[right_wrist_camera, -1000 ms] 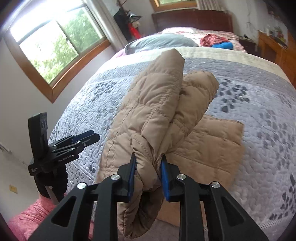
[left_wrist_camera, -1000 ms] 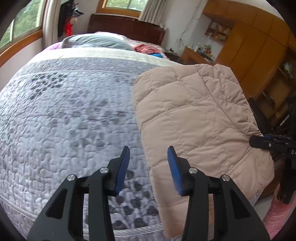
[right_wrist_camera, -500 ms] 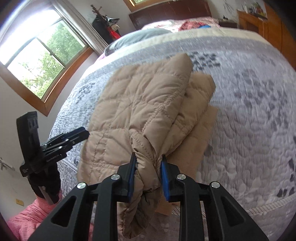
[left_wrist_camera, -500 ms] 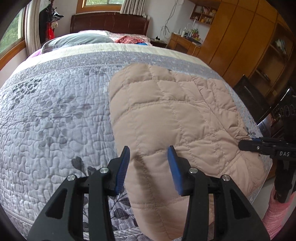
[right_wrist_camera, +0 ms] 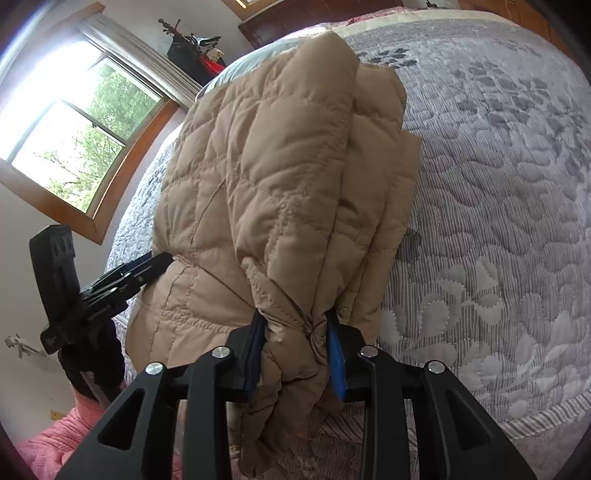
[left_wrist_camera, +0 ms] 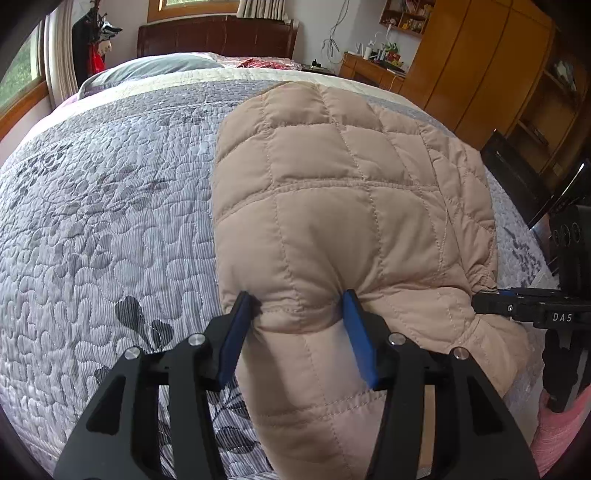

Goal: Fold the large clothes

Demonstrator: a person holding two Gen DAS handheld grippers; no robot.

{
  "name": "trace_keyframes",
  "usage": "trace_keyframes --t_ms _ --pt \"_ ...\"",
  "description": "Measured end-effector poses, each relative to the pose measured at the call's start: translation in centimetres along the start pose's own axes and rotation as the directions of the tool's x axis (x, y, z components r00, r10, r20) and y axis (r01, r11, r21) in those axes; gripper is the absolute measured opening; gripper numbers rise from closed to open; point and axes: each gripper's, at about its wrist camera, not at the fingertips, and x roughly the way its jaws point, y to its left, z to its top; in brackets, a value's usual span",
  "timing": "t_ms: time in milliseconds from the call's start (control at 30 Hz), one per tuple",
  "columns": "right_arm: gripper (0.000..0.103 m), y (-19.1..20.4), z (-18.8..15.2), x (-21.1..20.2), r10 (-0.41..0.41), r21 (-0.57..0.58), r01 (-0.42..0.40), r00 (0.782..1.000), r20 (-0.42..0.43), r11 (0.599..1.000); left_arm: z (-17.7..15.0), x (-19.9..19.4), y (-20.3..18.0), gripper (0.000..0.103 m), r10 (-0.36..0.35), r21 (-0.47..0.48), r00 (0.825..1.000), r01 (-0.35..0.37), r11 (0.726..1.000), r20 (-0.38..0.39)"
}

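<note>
Left gripper (left_wrist_camera: pixel 299 306) now astride jacket (left_wrist_camera: pixel 351 206) edge

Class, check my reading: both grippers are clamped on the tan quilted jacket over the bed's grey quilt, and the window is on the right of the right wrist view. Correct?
One slip: in the right wrist view the window is on the left, not the right. The rest stands: the left gripper and right gripper both grip the tan quilted jacket over the grey quilt.

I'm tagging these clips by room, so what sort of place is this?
A bedroom, most likely: a bed with a grey quilt, a dark wooden headboard and a wooden wardrobe.
</note>
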Motion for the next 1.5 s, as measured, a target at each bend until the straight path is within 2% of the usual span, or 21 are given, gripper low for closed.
trace_keyframes --t_ms 100,200,233,333,433,500,600,667,700,800,1000,1067,1133,1167,1367,1500 --pt "0.042 1.0 0.0 -2.0 -0.049 -0.021 0.05 0.998 0.038 0.999 0.3 -1.3 0.8 0.05 -0.036 -0.041 0.999 0.036 0.998 -0.005" --pt "0.042 2.8 -0.8 -5.0 -0.139 -0.083 0.149 0.983 0.119 0.985 0.0 -3.8 1.1 0.044 -0.018 -0.062 0.999 0.02 0.998 0.03" --pt "0.042 3.6 -1.2 -6.1 -0.15 -0.102 0.166 0.978 0.146 0.981 -0.2 -4.6 1.0 0.039 -0.015 -0.059 0.999 0.017 0.998 0.045" --pt "0.041 6.1 -2.1 -7.8 -0.118 -0.17 0.145 0.98 0.159 0.975 -1.0 -7.3 0.1 0.035 -0.054 -0.053 0.996 0.058 0.997 0.078" --pt "0.036 8.1 -3.2 -7.8 -0.107 -0.22 0.136 0.985 0.137 0.966 -2.1 -8.8 -1.1 0.035 -0.1 -0.039 0.991 0.104 0.994 0.087" --pt "0.034 8.5 -3.5 -7.3 -0.108 -0.229 0.133 0.987 0.119 0.964 -3.0 -9.1 -2.0 0.035 -0.108 -0.019 0.99 0.11 0.994 0.087" --pt "0.031 8.6 -4.5 -6.2 -0.107 -0.234 0.127 0.99 0.097 0.964 -4.3 -8.5 -2.7 0.035 -0.115 0.011 0.991 0.114 0.993 0.065" --pt "0.031 8.0 -5.0 -5.9 -0.115 -0.225 0.132 0.99 0.087 0.965 -4.9 -7.8 -2.9 0.034 -0.092 0.022 0.994 0.091 0.996 0.053" --pt "0.031 7.7 -5.1 -5.7 -0.12 -0.218 0.135 0.989 0.084 0.966 -5.2 -7.2 -2.7 0.034 -0.071 0.019 0.997 0.07 0.997 0.042" --pt "0.03 6.9 -5.4 -5.2 -0.111 -0.2 0.123 0.991 0.07 0.972 -5.6 -5.7 -1.7 0.036 -0.066 -0.005 0.998 0.066 0.998 0.002" --pt "0.027 5.1 -5.4 -3.4 -0.087 -0.154 0.093 0.995 0.043 0.984 -6.2 -4.2 -1.0 0.036 -0.055 0.001 0.998 0.055 0.998 -0.013" --pt "0.025 4.5 -5.5 -2.6 -0.089 -0.142 0.093 0.995 0.034 0.985 -6.4 -3.6 -0.9 0.036 -0.054 0.006 0.998 0.054 0.999 -0.022" --pt "0.015 3.9 -5.6 -1.9 -0.102 -0.132 0.105 0.994 0.03 0.986 -6.5 -3.3 -0.8 0.036 -0.055 0.008 0.998 0.056 0.998 -0.027" --pt "0.014 3.6 -5.6 -1.6 -0.107 -0.124 0.109 0.994 0.029 0.986 -6.6 -3.1 -1.0 0.036 -0.055 0.01 0.998 0.055 0.998 -0.027" --pt "0.014 3.3 -5.7 -1.0 -0.106 -0.117 0.109 0.994 0.033 0.987 -6.7 -2.5 -0.8 0.036 -0.067 0.009 0.997 0.067 0.998 -0.03" --pt "0.017 3.8 -5.0 -2.6 -0.074 -0.118 0.077 0.997 0.033 0.99 -5.7 -3.8 -0.3 0.036 -0.093 0.005 0.995 0.093 0.996 -0.039"
